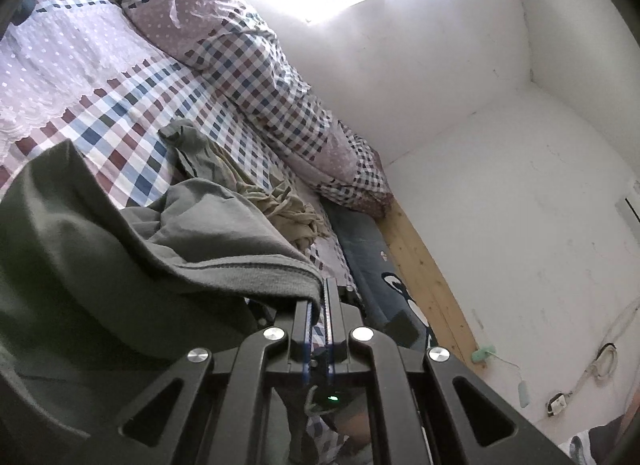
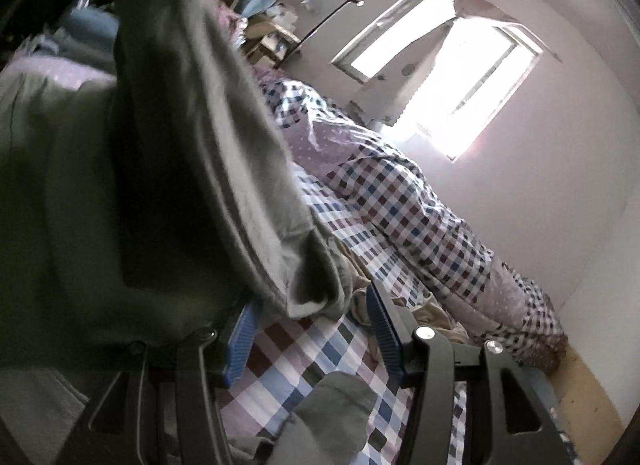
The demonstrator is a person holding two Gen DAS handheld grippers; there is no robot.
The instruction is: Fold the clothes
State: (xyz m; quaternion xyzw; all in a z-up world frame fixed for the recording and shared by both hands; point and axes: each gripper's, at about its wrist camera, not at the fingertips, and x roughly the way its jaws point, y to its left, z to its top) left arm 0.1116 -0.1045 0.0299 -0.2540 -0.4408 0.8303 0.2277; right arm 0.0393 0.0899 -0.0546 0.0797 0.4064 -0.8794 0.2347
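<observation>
The left gripper (image 1: 318, 297) is seen clamped on the hem of the grey-green knit garment (image 1: 132, 233), lifted above the checked bedsheet (image 1: 120, 133). The right gripper (image 2: 312, 329) stands apart, empty. The hem may slip free if tugged; the crumpled beige cloth (image 1: 280, 201) beyond could be dragged.

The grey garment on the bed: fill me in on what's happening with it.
A person with a gripper in each hand is folding laundry on a checked bedsheet. The left gripper is shut on the hem of the grey garment, lifting it. The right gripper is open, a hanging corner of that garment near its jaws but not pinched. A beige garment lies crumpled beyond.
</observation>
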